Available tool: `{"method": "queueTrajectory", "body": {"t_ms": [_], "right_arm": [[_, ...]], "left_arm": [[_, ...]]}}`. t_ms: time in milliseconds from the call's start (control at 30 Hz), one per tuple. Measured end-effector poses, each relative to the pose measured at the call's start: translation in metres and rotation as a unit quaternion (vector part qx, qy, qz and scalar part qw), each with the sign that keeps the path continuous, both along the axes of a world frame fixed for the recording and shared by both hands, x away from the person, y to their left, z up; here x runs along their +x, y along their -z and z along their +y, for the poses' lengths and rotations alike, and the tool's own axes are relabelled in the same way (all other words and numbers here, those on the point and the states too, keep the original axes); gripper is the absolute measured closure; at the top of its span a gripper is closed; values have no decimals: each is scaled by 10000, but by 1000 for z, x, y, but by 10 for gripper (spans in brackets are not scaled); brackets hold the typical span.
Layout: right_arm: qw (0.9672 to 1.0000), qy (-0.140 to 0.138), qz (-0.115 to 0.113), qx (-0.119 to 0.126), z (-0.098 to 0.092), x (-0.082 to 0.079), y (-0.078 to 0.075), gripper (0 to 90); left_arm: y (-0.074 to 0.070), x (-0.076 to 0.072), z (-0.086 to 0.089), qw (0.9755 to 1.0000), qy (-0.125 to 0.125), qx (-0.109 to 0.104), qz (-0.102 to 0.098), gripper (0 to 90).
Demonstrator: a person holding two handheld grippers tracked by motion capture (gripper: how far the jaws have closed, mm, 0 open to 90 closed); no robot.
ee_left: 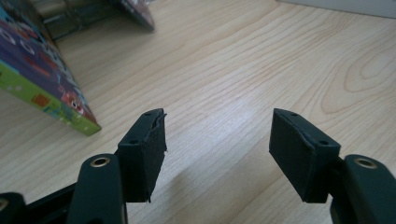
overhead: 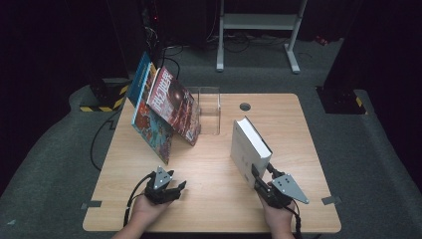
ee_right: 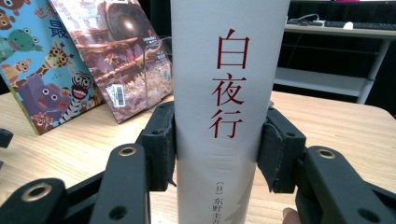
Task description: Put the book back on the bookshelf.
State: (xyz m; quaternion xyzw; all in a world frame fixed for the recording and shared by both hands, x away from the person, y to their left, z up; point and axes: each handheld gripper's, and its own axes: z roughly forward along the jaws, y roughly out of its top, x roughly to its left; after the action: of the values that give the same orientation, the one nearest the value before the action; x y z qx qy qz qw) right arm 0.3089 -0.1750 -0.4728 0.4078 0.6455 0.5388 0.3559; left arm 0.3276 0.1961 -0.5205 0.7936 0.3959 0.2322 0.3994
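The right gripper [ee_right: 217, 151] pinches the white book's [ee_right: 226, 93] spine (upright, frame centre); the left gripper [ee_left: 217, 149] gapes empty at lower left.

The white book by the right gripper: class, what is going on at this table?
A person works two handheld grippers at a wooden table. The right gripper is clamped on the spine of a thick white book, holding it upright. The left gripper hangs open over bare wood, holding nothing. At the far left, two picture books lean together against a clear stand, which suggests the white book may be headed there.
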Motion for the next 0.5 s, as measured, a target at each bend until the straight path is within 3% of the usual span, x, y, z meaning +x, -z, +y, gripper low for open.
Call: {"method": "queueTrajectory", "body": {"t_ms": [100,200,333,400,500], "right_arm": [[10000,-12,76,25,0,1,-1,513],[9998,-40,198,54,-2,2,-4,495],[9995,-63,292,100,-3,3,-7,429],[9990,-134,401,122,-5,5,-10,315],[9984,-206,525,38,-4,7,-14,302]], "left_arm": [[1,2,1,10000,5,-18,82,365],[1,0,-2,9999,42,118,82,361],[2,0,-5,9997,103,222,82,360],[2,0,-5,9995,150,256,108,359],[3,-1,-6,9994,176,283,122,359]]}}
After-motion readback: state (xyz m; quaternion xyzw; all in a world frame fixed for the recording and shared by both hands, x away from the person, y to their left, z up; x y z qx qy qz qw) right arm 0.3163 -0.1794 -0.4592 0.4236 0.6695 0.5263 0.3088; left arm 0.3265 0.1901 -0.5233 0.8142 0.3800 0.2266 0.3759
